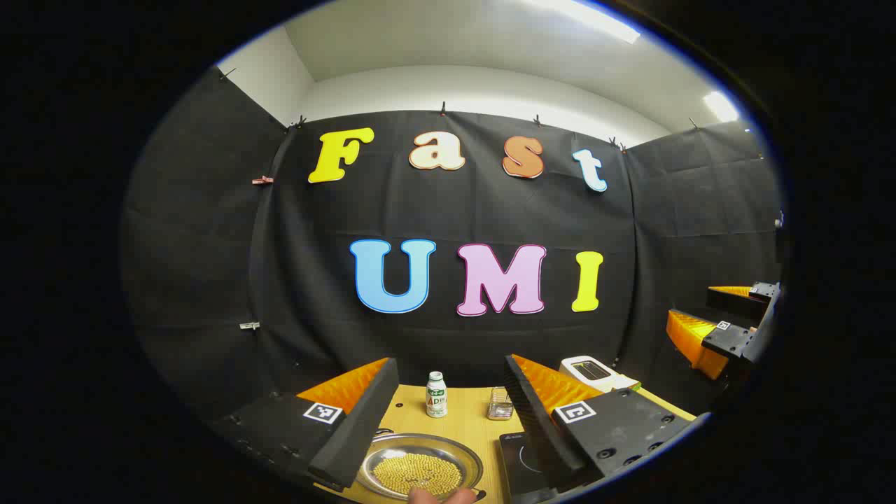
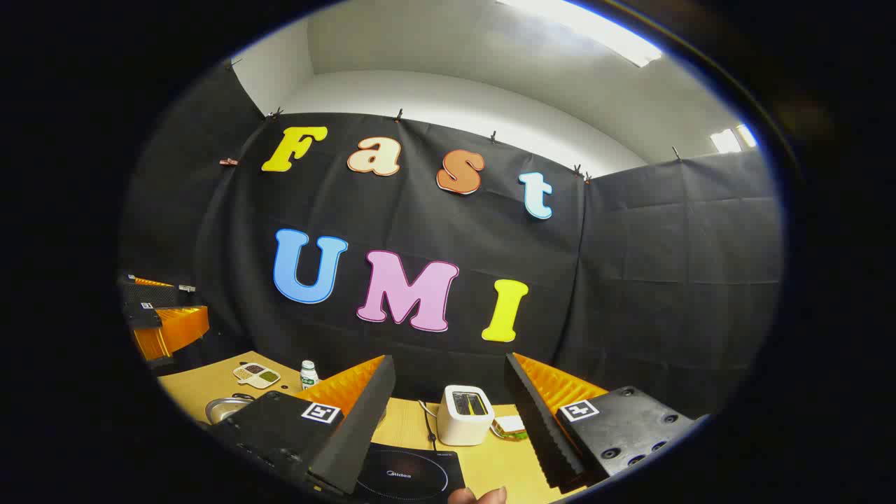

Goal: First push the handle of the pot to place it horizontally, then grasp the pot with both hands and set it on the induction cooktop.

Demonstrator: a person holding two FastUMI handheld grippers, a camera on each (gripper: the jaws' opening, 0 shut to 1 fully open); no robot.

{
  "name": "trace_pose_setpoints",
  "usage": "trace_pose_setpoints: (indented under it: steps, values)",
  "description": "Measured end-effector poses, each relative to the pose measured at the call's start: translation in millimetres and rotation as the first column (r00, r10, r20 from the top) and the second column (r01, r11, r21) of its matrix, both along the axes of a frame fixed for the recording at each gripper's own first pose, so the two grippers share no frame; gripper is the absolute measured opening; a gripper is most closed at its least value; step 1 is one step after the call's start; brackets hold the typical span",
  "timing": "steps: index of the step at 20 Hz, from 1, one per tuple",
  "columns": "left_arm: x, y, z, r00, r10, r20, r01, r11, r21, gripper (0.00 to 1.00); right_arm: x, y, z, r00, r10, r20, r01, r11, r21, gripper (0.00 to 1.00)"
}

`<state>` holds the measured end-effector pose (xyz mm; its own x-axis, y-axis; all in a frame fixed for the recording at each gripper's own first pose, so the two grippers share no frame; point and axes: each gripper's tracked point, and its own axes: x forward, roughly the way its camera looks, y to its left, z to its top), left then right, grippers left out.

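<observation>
Nothing started: both my tools are raised above the table (image 1: 420, 406), pointing level at the booth wall. Left gripper (image 1: 451, 420) spread wide, empty; right gripper (image 2: 448, 427) likewise wide, empty. The pot (image 1: 418, 465) sits low between my left fingers, filled with small yellow grains; its handle is cut off at the frame edge, so orientation unclear. Induction cooktop (image 2: 409, 474) lies just beside it. Next: lower toward the handle and push it sideways.
</observation>
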<state>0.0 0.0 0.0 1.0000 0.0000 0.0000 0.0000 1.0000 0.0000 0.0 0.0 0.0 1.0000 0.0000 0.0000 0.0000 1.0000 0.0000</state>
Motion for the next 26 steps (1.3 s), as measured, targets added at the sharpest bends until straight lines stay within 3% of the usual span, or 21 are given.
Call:
trace_pose_setpoints:
  steps: [18,21,23,26]
  values:
    - [-6,3,6,1.000,0.006,0.023,-0.007,1.000,0.022,0.94,-2,0,-3,1.000,-0.002,0.004,0.002,1.000,0.003,0.98]
    - [-9,-5,7,0.999,-0.032,0.024,0.031,0.999,0.013,0.91,-2,1,-3,1.000,-0.005,0.003,0.005,1.000,-0.001,0.98]
    - [-12,-11,8,0.998,-0.065,0.019,0.065,0.997,0.034,0.57,-3,2,-4,1.000,-0.009,0.006,0.009,1.000,-0.004,0.98]
    - [-16,1,15,0.999,-0.032,0.030,0.029,0.997,0.076,0.06,-3,2,-4,1.000,-0.007,0.004,0.007,1.000,-0.003,0.98]
